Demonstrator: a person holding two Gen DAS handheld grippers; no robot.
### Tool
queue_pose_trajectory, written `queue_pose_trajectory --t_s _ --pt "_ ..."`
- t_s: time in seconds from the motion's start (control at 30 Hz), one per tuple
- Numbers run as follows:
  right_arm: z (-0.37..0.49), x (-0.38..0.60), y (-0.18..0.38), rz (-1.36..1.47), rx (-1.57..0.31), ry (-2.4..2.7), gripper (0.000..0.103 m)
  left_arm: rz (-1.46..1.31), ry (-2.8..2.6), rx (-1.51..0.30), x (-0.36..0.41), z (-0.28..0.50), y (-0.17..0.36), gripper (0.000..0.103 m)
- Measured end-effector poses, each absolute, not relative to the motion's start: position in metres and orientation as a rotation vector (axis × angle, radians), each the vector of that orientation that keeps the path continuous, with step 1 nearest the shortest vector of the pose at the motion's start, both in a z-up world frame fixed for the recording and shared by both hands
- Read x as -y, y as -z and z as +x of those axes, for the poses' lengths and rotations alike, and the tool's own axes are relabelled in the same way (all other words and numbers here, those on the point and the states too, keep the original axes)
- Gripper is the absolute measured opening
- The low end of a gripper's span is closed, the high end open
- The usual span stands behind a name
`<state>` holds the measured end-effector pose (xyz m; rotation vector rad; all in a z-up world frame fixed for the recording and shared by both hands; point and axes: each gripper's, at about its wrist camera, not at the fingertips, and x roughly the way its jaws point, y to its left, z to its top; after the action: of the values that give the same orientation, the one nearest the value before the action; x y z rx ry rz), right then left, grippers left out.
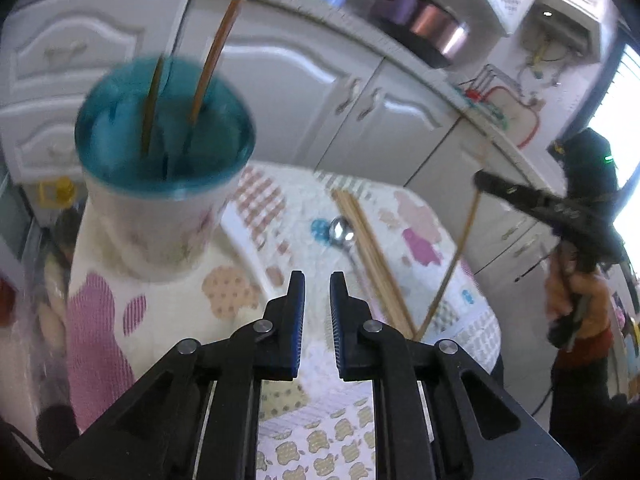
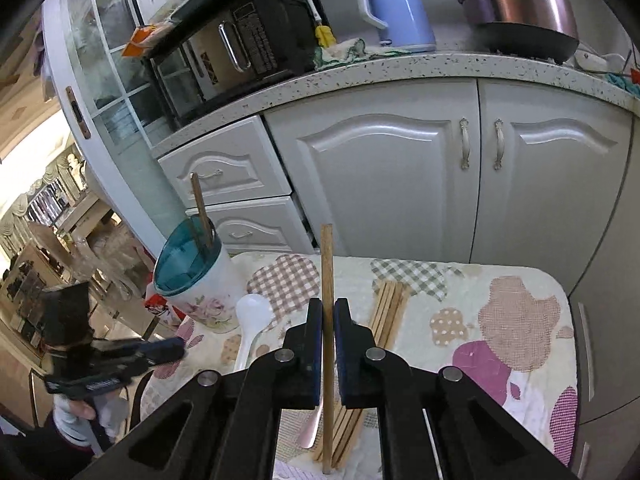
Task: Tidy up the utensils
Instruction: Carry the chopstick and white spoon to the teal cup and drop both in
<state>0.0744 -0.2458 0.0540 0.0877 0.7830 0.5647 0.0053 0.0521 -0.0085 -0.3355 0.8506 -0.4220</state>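
Observation:
A white floral cup (image 1: 160, 220) with a teal inside stands on the table's left part and holds two chopsticks (image 1: 208, 68). My left gripper (image 1: 317, 280) hovers to the right of the cup with its jaws a narrow gap apart and nothing between them. My right gripper (image 2: 328, 308) is shut on one wooden chopstick (image 2: 327, 256), which stands upright above the table. The left wrist view shows the right gripper (image 1: 486, 184) at the right with that chopstick (image 1: 452, 264) hanging slanted from it. A bundle of chopsticks (image 2: 386, 308) lies on the cloth, with a metal spoon (image 1: 341, 232) and a white spoon (image 2: 252, 316) nearby.
The small table wears a patterned cloth (image 2: 500, 320) and stands against white cabinets (image 2: 380, 184). On the counter above are a microwave (image 2: 224, 52), a blue kettle (image 2: 394, 12) and a rice cooker (image 2: 520, 12). A person's hand holds the left gripper (image 2: 180, 346) beside the cup (image 2: 200, 280).

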Motion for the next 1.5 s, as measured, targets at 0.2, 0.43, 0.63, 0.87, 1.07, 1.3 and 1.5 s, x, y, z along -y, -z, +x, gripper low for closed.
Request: queue_pose_trajectory --t_s 0.2,0.43,0.63,0.87,1.07,1.3,1.5 --pt "0.072 0.25 -0.056 0.098 -0.775 -0.574 0.005 -0.278 0.298 -0.928 -0.039 0.018 0.045 0.046" --pt "0.067 0.248 -0.057 0.106 -0.768 -0.598 0.005 -0.243 0.228 -0.973 -0.02 0.063 0.073 0.045" --pt "0.064 0.242 -0.063 0.102 -0.752 -0.62 0.005 -0.255 0.311 -0.97 -0.018 0.058 0.066 0.006" --pt "0.059 0.229 -0.087 0.104 -0.702 -0.667 0.005 -0.345 0.431 -0.829 -0.053 0.008 0.0 0.006" --pt "0.058 0.204 -0.122 0.089 -0.633 -0.718 0.005 -0.349 0.377 -0.709 -0.096 -0.006 -0.055 0.006" --pt "0.071 0.162 -0.165 0.097 -0.549 -0.771 0.005 -0.421 0.311 -0.532 -0.14 0.014 -0.088 0.006" --pt "0.092 0.122 -0.187 0.101 -0.52 -0.8 0.005 -0.538 0.33 -0.503 -0.162 0.053 -0.063 0.006"
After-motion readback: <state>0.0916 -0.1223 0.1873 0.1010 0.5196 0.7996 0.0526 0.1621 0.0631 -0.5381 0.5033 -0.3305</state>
